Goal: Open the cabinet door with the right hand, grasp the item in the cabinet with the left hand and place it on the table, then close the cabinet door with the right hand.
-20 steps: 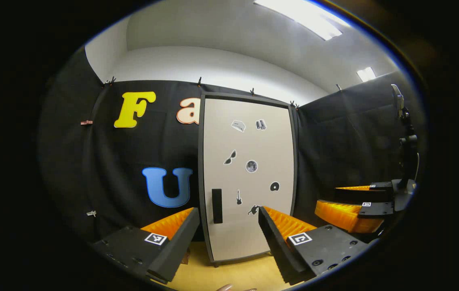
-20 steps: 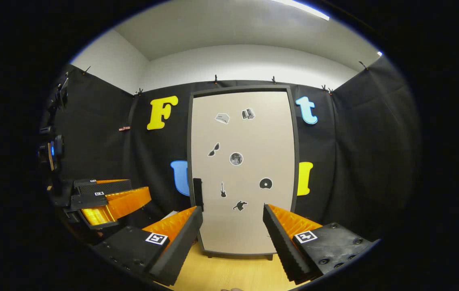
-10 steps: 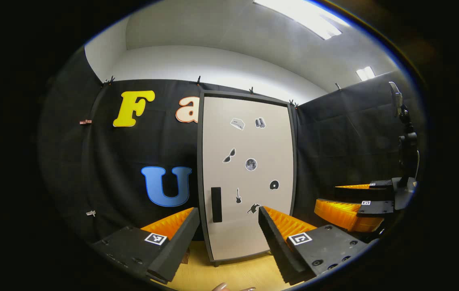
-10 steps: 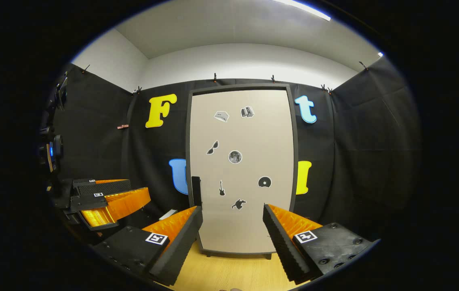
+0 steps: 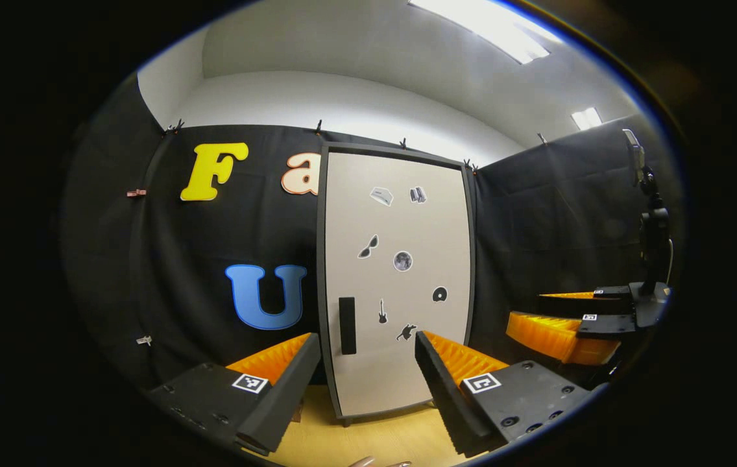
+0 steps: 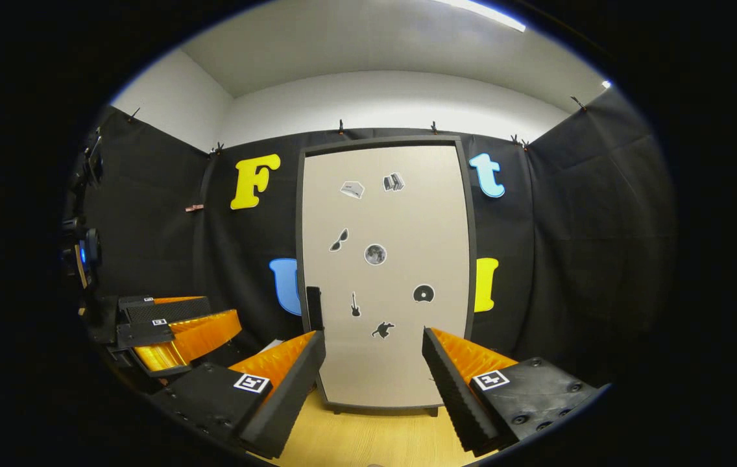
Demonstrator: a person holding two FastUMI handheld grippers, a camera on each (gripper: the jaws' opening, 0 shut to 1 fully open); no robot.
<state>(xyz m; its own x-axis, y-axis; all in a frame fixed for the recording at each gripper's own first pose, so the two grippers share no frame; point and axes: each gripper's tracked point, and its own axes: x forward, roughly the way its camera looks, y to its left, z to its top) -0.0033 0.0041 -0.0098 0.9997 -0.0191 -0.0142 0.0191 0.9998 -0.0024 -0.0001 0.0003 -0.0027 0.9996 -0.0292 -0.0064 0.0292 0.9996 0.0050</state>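
Note:
A tall cabinet with a pale door (image 5: 401, 279) (image 6: 385, 272) in a dark frame stands shut on the wooden table (image 6: 355, 438). Small stickers dot the door. A dark upright handle (image 5: 347, 325) (image 6: 314, 309) sits low on its left side. My left gripper (image 5: 365, 379) is open, some way in front of the door's lower part. My right gripper (image 6: 372, 373) is open too, facing the door's lower middle, apart from it. In the left gripper view the right gripper (image 5: 569, 327) shows at the right; in the right gripper view the left gripper (image 6: 174, 327) shows at the left. The cabinet's inside is hidden.
Black cloth walls close the booth behind and beside the cabinet. A stand with a camera (image 5: 651, 220) rises at the far right of the left gripper view. Fingertips of a hand (image 5: 375, 462) peek in at the bottom edge. Bare table (image 5: 368, 438) lies before the cabinet.
Both views have tilted or shifted slightly, so the cabinet sits a little higher in frame. Both grippers stay open and the door stays shut.

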